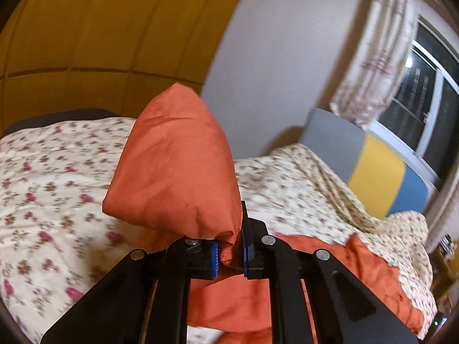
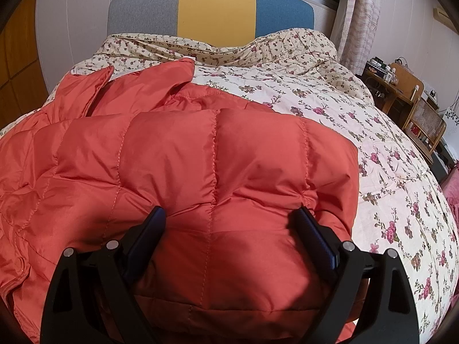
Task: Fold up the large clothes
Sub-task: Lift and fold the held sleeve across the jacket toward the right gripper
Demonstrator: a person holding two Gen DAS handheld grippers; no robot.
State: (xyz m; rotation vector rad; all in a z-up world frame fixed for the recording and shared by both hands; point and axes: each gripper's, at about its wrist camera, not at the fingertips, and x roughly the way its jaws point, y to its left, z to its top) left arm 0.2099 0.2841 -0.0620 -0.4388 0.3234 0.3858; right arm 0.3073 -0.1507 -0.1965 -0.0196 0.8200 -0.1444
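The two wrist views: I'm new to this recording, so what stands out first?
The orange puffy jacket spread across the flowered quilt fills the right view, bulging between the right gripper's wide-apart fingers. In the left view, the left gripper pinches a jacket corner lifted off the bed.

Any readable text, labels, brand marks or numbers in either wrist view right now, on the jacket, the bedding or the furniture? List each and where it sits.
None can be read.
Orange quilted puffer jacket: no label or brand visible.
Cream floral bedspread: pattern only.
Grey, yellow and blue headboard: plain.
Small items on the wooden desk: too small and blurred to read.
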